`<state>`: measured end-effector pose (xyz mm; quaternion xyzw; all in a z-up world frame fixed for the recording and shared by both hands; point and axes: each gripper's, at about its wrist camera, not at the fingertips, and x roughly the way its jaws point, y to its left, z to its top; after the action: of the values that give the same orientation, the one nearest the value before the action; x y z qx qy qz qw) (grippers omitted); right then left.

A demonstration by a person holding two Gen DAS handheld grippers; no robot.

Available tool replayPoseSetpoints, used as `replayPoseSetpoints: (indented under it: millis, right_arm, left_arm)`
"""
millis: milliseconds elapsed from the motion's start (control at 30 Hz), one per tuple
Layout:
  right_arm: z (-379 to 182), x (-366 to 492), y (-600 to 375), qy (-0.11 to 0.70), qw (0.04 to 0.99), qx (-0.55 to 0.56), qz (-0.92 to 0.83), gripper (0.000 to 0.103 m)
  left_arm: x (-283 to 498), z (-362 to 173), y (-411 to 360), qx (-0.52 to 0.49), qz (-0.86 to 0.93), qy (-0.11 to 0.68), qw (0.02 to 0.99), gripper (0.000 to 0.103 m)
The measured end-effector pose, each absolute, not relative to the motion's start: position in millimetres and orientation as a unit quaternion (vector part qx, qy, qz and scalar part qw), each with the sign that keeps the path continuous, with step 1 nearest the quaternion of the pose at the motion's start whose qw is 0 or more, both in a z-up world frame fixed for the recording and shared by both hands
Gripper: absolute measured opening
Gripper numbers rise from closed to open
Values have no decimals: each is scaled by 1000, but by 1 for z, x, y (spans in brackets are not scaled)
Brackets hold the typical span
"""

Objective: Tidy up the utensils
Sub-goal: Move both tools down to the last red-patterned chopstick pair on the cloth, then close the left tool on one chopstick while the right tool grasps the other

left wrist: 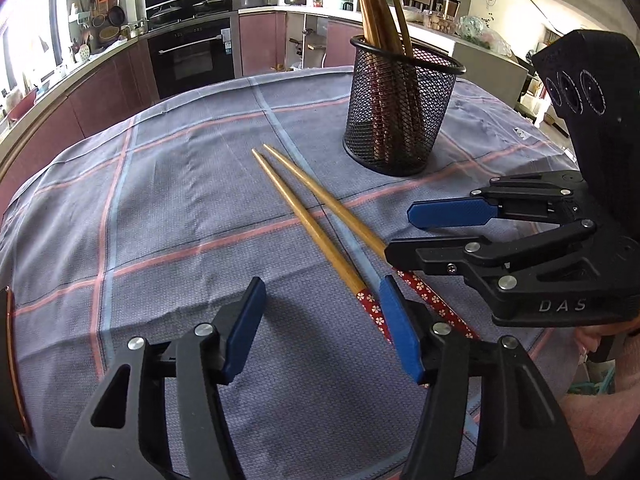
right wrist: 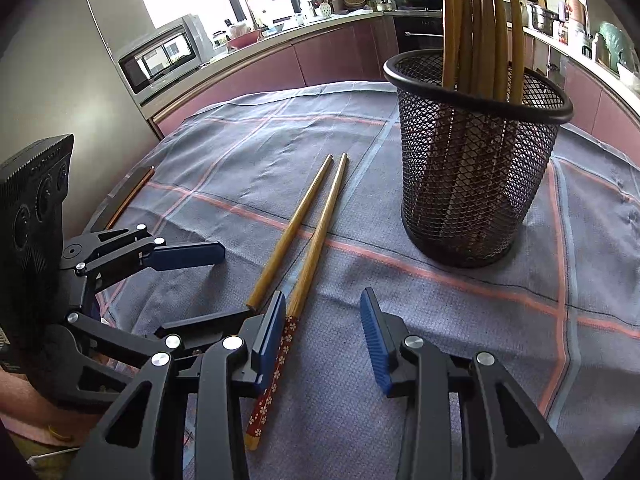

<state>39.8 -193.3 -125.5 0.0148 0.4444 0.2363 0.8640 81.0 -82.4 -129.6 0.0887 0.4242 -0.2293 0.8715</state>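
Two wooden chopsticks [left wrist: 316, 216] with red flowered ends lie side by side on the checked cloth; they also show in the right wrist view [right wrist: 304, 240]. A black mesh holder [left wrist: 400, 108] with several chopsticks upright in it stands behind them, and shows in the right wrist view [right wrist: 476, 160]. My left gripper [left wrist: 320, 328] is open and empty, low over the cloth, its right pad [left wrist: 400, 332] over the chopsticks' red ends. My right gripper [right wrist: 324, 340] is open and empty, its left pad [right wrist: 272, 340] beside one chopstick. Each gripper shows in the other's view, the right [left wrist: 424, 236] and the left [right wrist: 212, 284].
The round table is covered by a grey-blue cloth [left wrist: 180, 208] with pink and blue lines. A kitchen counter with an oven [left wrist: 192, 56] runs behind it. A microwave [right wrist: 160, 60] stands at the left. A thin copper-coloured rod [right wrist: 132, 196] lies at the cloth's left edge.
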Motion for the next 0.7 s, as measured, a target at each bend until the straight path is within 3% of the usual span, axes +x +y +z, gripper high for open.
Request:
replayPoseSetpoints:
  millis: [333,600,700]
  right_arm:
    - [-126,59,-180,440,869,-6,228,35]
    - [-127,78,-173,437,872,-5,219,19]
    - [-128,76,-178,440,870,6,221,11]
  left_arm:
    - [92,-129,-79,78,-210,432,873,49]
    - [105,-130,-74,67,-196,437,875,33]
    - [105,-130,-73,64,-197,439,874,32]
